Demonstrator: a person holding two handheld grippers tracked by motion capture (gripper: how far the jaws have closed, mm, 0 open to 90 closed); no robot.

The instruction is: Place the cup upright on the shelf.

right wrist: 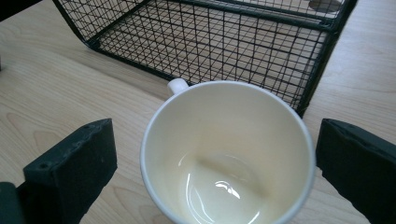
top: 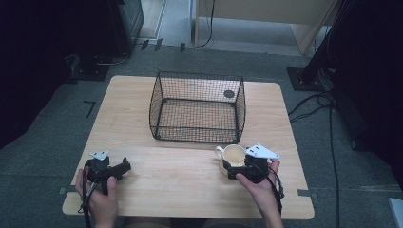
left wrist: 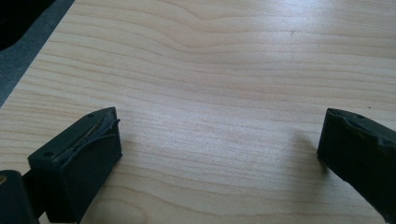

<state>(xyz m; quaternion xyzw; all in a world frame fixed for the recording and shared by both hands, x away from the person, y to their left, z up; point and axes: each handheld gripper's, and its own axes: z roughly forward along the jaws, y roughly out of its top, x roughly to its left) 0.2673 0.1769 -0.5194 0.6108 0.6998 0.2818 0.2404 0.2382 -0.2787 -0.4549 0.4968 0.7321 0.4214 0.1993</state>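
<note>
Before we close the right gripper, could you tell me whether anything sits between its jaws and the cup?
Nothing visible does. The right gripper is open with one jaw on each side of the cup, with only bare table in the gaps. The wire basket stands just beyond the cup, on its far side.

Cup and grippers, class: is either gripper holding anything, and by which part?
Nothing is held. The right gripper stands open around the cup, not touching it; the left gripper is open over bare table.
</note>
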